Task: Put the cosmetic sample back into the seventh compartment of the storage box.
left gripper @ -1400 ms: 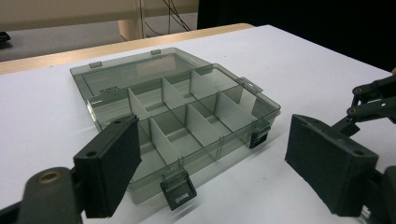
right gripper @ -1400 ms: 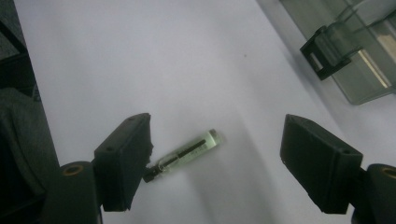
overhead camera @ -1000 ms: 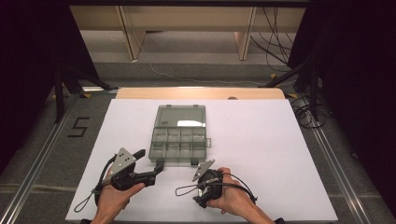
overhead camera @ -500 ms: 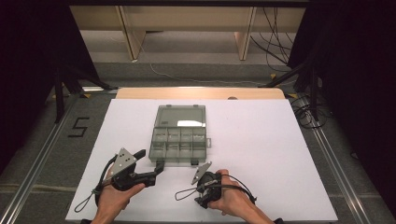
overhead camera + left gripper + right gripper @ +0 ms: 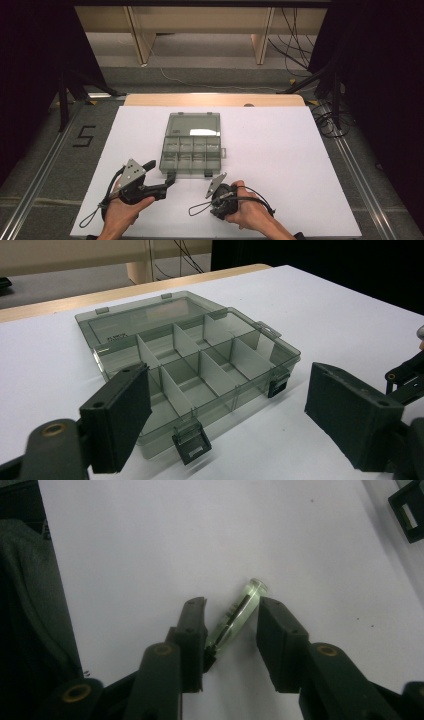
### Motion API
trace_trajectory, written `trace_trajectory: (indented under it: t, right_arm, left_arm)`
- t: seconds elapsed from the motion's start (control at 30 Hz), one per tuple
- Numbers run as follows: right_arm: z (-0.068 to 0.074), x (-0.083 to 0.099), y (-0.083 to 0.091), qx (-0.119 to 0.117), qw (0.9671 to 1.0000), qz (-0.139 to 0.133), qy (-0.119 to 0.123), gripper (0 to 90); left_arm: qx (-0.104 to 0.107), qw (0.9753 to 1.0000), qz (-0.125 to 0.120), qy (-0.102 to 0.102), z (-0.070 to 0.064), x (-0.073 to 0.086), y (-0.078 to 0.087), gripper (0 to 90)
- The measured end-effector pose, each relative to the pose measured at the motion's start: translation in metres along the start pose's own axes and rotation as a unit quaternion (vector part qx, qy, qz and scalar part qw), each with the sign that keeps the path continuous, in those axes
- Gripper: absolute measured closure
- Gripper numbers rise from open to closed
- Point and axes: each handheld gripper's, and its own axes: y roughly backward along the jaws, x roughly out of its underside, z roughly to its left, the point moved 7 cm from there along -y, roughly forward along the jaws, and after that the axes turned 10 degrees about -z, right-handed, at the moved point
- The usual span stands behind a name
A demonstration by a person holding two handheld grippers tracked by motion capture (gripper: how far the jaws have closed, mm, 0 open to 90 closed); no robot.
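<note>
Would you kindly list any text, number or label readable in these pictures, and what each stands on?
"5": black mark on the grey floor left of the table.
Moulded lettering on the open box lid: too blurred to read.
Dark marks on the small clear tube between the right gripper's jaws: not readable.

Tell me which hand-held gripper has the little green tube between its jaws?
The right hand-held gripper. Its open jaws straddle the small green tube lying on the white table; the left hand-held gripper faces the open compartment box.
</note>
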Motion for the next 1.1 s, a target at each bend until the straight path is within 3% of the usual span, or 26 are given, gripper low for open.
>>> trace_trajectory:
  t: [0.17, 0.37, 0.6, 0.67, 1.1]
  right_arm:
    - [-0.001, 0.000, 0.000, -0.006, 0.9999, 0.000, 0.009, 73.0]
    - [-0.003, -0.001, 0.000, -0.008, 1.0000, 0.002, 0.003, 80.9]
    - [-0.002, -0.002, 0.000, -0.003, 0.9998, 0.008, 0.017, 81.3]
    - [-0.002, -0.005, 0.001, -0.011, 0.9999, -0.001, 0.011, 81.3]
    - [-0.023, -0.020, 0.025, 0.020, 0.9985, -0.048, 0.017, 81.2]
  left_arm:
    - [0.000, 1.0000, 0.000, -0.001, 0.000, 0.000, 0.000, 17.4]
    - [0.001, 1.0000, 0.001, -0.001, 0.000, 0.001, 0.000, 17.5]
    - [0.001, 1.0000, 0.001, -0.002, 0.000, 0.001, 0.000, 17.6]
    - [0.000, 1.0000, 0.001, -0.002, 0.000, 0.001, 0.000, 17.6]
    - [0.000, 1.0000, 0.000, -0.003, 0.001, 0.001, 0.000, 17.6]
